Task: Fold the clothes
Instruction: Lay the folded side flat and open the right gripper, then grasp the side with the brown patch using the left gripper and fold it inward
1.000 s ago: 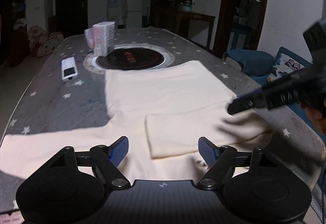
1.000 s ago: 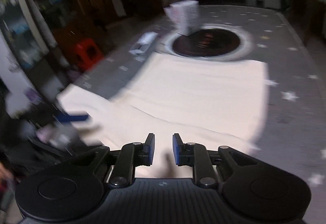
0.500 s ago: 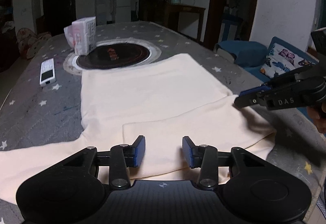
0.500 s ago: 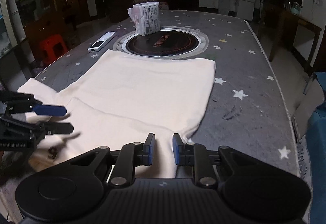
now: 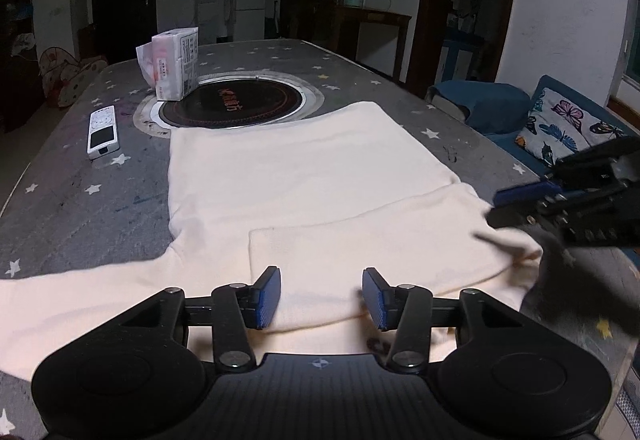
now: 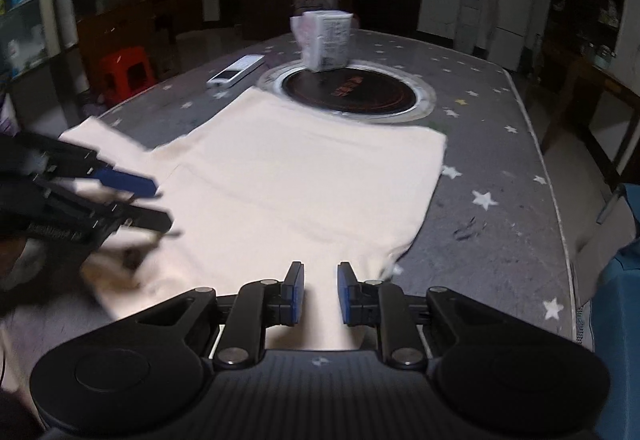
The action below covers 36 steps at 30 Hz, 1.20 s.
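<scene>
Left wrist view: my left gripper (image 5: 320, 298) hovers over the cream garment (image 5: 304, 176) spread on the starred table (image 5: 72, 200), its jaws opening, pinching nothing. My right gripper (image 6: 319, 293) (2 pads narrowly apart) hovers over the garment's near edge, gripping nothing.

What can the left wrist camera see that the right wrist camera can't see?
Only the left wrist view shows the butterfly cushion on a blue seat and the wooden side table. Only the right wrist view shows the red stool. Both show the cream top spread on the starry table, the white remote, the tissue pack, the round black hob, and both tools: the left gripper, its jaws opening, and the right gripper.
</scene>
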### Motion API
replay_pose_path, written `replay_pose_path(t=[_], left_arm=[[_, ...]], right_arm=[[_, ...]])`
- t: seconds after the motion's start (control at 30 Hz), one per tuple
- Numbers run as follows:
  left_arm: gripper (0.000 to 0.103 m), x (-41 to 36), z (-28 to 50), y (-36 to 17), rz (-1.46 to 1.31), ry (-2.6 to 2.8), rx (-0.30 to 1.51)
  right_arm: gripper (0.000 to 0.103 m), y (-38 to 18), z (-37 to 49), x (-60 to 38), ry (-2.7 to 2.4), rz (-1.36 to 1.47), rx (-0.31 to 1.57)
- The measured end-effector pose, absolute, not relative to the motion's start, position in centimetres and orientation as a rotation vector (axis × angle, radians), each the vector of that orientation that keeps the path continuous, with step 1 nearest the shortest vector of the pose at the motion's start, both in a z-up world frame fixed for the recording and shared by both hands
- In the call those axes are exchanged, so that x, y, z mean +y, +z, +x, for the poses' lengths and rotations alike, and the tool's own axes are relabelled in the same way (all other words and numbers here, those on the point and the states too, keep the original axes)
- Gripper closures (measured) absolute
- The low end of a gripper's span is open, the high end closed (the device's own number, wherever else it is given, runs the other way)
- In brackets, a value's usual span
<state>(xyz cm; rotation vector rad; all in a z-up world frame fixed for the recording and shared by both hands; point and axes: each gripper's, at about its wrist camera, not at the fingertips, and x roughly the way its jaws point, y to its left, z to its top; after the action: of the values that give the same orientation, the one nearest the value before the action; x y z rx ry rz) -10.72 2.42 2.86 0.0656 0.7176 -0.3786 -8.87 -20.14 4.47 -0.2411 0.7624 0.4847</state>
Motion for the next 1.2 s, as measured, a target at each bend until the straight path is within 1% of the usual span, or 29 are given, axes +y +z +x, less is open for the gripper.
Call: replay_pose_path(t=[0.13,0.23,0.37,0.47,0.57,0.63,0.87,0.97,1.07,1.17,1.2], left_arm=[[0.053,2.6,-11.0,2.4,0.064,-0.369,0.718],[0.052,3.2,-11.3,3.0,0.051,-0.361,0.712],[0.043,5.0,-11.8,3.8,0.017,-0.282,0.686],[0.037,6.9,-12.0,4.4,-0.011,-0.196,0.668],[0.034,9.7,-12.0,4.8,-0.053,-0.07,0.655],[0.034,11.7,-11.9,5.0,-0.084,0.024,0.644],[0.034,18.5,-12.0,4.8,-0.182,0.358,0.615],[0.034,21.0,-11.9,4.2,-0.248,0.433,0.62],[0.034,22.7,-11.7,3.6,-0.3,0.476,0.624],[0.036,23.7,-11.3,3.0,-0.335,0.484,0.639],[0.04,23.8,-11.2,2.9,-0.345,0.482,0.646]], right_arm=[[0.086,2.9,-9.5,-20.1,0.483,-0.261,0.803],[0.086,3.4,-9.6,-20.0,0.482,-0.254,0.79],[0.084,4.2,-9.3,-19.4,0.495,-0.24,0.756],[0.081,3.3,-8.7,-18.6,0.502,-0.236,0.783],[0.079,2.6,-8.4,-18.1,0.503,-0.243,0.798],[0.075,2.7,-8.5,-18.0,0.506,-0.235,0.795],[0.074,3.5,-9.3,-17.5,0.525,-0.235,0.78],[0.071,3.6,-9.5,-17.3,0.534,-0.234,0.776],[0.07,3.7,-9.7,-17.1,0.54,-0.234,0.774],[0.07,3.7,-10.0,-17.0,0.546,-0.233,0.773],[0.07,3.7,-10.0,-16.9,0.547,-0.234,0.772]])
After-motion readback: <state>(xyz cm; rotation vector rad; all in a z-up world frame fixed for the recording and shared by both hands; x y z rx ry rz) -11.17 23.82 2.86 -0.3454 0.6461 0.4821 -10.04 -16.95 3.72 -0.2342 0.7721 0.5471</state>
